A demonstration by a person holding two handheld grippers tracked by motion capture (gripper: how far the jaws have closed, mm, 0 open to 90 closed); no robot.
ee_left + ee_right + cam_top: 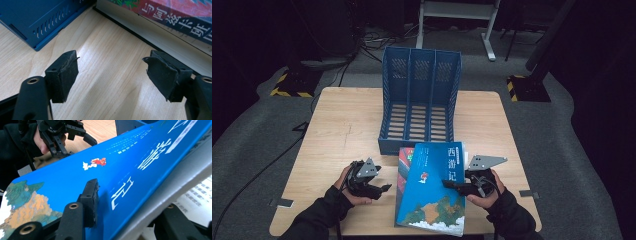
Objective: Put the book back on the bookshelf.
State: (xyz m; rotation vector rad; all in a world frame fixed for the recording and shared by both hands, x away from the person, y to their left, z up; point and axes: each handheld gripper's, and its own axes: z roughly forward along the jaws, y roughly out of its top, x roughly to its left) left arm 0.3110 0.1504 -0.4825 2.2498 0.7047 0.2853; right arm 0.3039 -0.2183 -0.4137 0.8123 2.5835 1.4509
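A blue book (432, 192) with white Chinese characters lies on top of a red-covered book (404, 167) at the table's front middle. My right gripper (451, 185) grips the blue book's right edge. In the right gripper view one pad (90, 200) presses on the blue cover (75, 175), the other jaw sits under the page block, and the book tilts up on that side. My left gripper (382, 190) rests on the wood just left of the books. Its pads (63, 75) stand apart with bare table between them, and the red book's spine (175, 17) lies just ahead.
A blue three-slot file rack (419, 100) stands on the wooden table (342, 130) right behind the books; its corner (37, 22) shows in the left gripper view. Bare wood lies to the left and right of the rack. Dark floor with cables surrounds the table.
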